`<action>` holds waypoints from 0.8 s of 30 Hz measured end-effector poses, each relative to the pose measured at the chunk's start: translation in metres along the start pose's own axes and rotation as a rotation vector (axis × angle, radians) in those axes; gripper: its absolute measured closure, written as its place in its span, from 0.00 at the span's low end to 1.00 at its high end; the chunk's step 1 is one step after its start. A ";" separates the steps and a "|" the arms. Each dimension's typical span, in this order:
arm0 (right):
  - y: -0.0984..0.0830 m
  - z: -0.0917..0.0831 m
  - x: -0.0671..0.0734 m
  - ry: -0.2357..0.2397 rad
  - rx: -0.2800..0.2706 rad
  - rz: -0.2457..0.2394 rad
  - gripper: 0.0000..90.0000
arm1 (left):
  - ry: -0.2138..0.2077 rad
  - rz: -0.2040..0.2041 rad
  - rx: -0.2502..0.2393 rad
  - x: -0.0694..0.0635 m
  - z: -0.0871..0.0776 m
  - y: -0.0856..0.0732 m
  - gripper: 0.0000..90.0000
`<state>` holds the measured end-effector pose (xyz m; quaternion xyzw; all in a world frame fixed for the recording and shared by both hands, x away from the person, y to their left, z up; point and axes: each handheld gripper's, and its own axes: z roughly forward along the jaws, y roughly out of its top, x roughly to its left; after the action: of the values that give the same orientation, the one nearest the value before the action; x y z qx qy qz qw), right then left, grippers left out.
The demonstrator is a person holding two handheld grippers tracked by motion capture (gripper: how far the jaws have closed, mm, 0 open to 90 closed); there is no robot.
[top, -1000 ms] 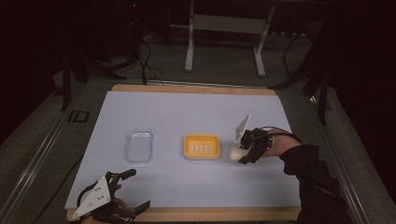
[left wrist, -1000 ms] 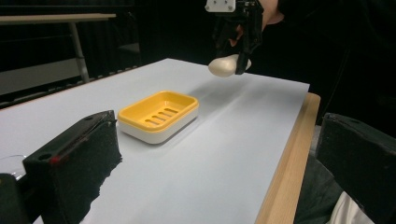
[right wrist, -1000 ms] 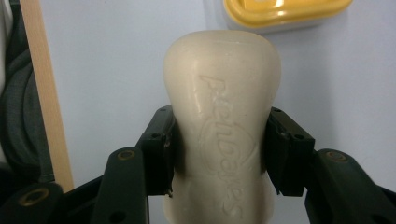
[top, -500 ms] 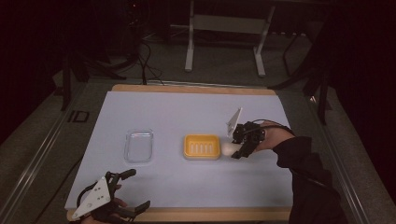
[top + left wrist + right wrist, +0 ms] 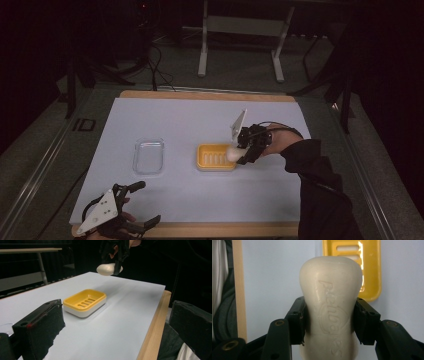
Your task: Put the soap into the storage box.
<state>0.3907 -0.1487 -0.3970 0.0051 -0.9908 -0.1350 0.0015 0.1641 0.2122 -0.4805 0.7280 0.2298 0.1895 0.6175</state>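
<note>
Left gripper (image 5: 131,206): low at the near left corner of the table in the high view, held in a hand at the table's front edge; its two black jaws stand wide apart with nothing between them, as the left gripper view shows with bare sheet in the gap.
Clear tray (image 5: 148,156): a see-through, shallow container lying on the sheet left of centre, apart from the soap dish and well ahead of the left gripper.
Soap dish (image 5: 216,156): yellow with a white base and slots in its floor, flat on the sheet near the middle; nothing lies in it.
Soap bar (image 5: 331,307): off-white, with raised lettering on its face; clamped at its waist and held in the air, just over the right end of the soap dish in the high view, clear of the dish in the left gripper view.
Right gripper (image 5: 243,150): right of centre, closed on the soap bar, a pad pressing each side of it.
Table (image 5: 200,231): a pale blue sheet over a wooden top, whose edge shows along the near and far sides.
</note>
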 end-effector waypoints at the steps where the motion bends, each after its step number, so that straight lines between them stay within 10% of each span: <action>1: 0.003 0.001 -0.001 -0.006 -0.004 -0.002 0.55 | 0.002 0.005 0.003 0.000 0.000 0.000 0.00; 24: 0.042 0.006 -0.015 0.004 -0.047 -0.079 0.55 | 0.003 -0.001 -0.005 0.000 -0.001 0.000 0.00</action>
<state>0.4049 -0.1061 -0.3920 0.0446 -0.9864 -0.1583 -0.0017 0.1639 0.2131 -0.4805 0.7261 0.2304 0.1908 0.6191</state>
